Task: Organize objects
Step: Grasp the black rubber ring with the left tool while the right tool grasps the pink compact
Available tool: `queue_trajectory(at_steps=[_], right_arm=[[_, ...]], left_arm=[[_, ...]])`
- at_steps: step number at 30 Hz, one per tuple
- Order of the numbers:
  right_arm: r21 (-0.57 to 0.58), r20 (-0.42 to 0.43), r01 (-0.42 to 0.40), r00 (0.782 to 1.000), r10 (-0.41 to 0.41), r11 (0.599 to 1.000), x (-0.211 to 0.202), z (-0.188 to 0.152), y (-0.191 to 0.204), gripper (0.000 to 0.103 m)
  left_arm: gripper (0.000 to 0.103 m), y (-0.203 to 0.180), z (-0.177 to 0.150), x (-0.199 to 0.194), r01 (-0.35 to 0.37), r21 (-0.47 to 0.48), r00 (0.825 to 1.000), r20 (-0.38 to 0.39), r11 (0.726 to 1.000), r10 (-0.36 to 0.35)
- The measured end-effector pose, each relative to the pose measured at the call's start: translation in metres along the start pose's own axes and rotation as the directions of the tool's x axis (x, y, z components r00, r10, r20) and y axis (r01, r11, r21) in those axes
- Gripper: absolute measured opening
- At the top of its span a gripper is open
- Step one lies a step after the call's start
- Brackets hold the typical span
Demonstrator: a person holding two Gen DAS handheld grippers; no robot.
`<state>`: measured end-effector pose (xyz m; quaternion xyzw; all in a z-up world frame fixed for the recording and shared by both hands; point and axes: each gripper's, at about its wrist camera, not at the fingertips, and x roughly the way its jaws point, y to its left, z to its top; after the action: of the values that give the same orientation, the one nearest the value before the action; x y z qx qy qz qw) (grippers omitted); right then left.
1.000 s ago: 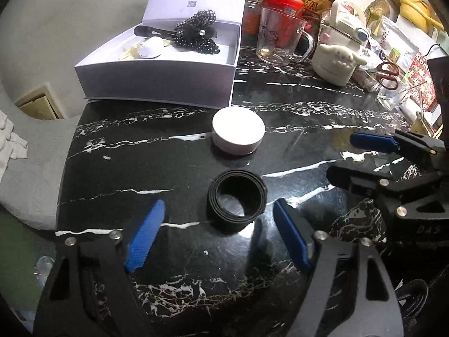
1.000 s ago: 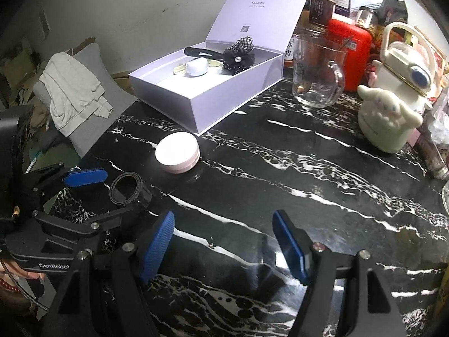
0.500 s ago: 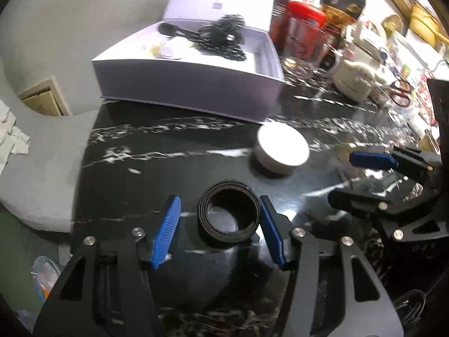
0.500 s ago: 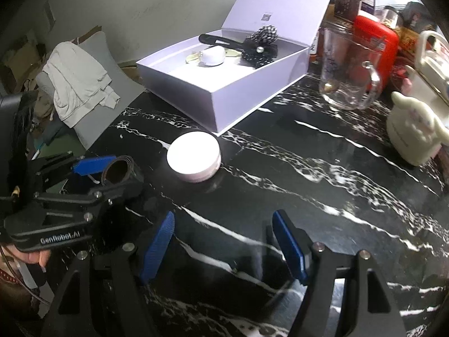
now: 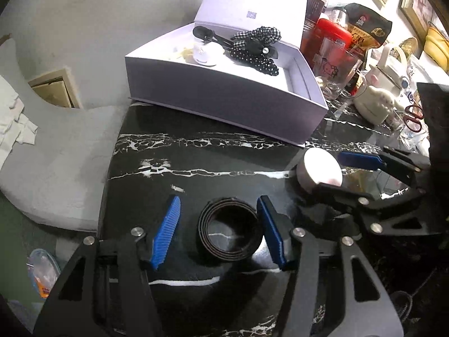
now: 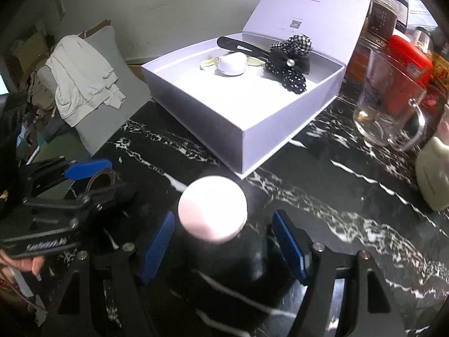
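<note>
My claws' pads are ridged blue on black frames, over a black tabletop veined white. A black coiled band, a pale pink round case, a lavender-white box holding a black polka-dot and gingham bow

Dim indoor light, glare on the pale round case, motion blur, dark fisheye corners

1. the black marble table is lying bare between the round white case and the glass mug, giving you open passage there.
2. the open white box is blocking the far side, its raised lid standing behind it.
3. the coiled black belt is sitting just beside the case, leaving you only a narrow gap.
4. jars and a red container are crowding the right edge.
</note>
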<state>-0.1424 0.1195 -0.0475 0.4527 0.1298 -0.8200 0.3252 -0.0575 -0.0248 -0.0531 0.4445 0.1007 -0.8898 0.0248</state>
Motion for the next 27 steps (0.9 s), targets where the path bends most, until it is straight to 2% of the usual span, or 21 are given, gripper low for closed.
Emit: queue_trajectory(at_steps=[3, 6, 8, 9, 10, 19, 27], right_arm=[[-0.001, 0.002, -0.01, 1.0, 0.01, 1.0, 0.005, 0.0, 0.001, 0.065], [-0.02, 0.007, -0.002, 1.0, 0.002, 1.0, 0.005, -0.002, 0.004, 0.052], [-0.032, 0.003, 0.006, 1.0, -0.006, 0.999, 0.003, -0.003, 0.006, 0.052], [-0.04, 0.008, 0.005, 1.0, -0.005, 0.999, 0.001, -0.005, 0.007, 0.052], [-0.042, 0.009, 0.005, 1.0, -0.005, 0.999, -0.001, -0.007, 0.007, 0.052], [-0.043, 0.021, 0.034, 0.999, -0.033, 0.998, -0.024, -0.029, 0.004, 0.052], [-0.034, 0.025, 0.057, 0.998, -0.056, 0.998, -0.043, -0.051, -0.002, 0.052]], left_arm=[[0.056, 0.001, -0.003, -0.002, 0.001, -0.009, 1.0, 0.01, 1.0, -0.001], [0.056, -0.001, -0.005, -0.002, -0.003, 0.006, 1.0, 0.016, 1.0, 0.003], [0.054, -0.003, -0.006, -0.003, 0.005, 0.01, 1.0, 0.013, 1.0, -0.005], [0.044, -0.003, -0.006, -0.003, 0.012, 0.01, 1.0, 0.014, 1.0, -0.013], [0.04, -0.004, -0.006, -0.004, 0.02, 0.009, 1.0, 0.013, 1.0, -0.02], [0.04, -0.018, -0.015, -0.008, 0.014, 0.044, 1.0, 0.005, 0.999, -0.014], [0.04, -0.047, -0.025, -0.011, 0.075, 0.108, 0.997, -0.009, 0.991, -0.074]])
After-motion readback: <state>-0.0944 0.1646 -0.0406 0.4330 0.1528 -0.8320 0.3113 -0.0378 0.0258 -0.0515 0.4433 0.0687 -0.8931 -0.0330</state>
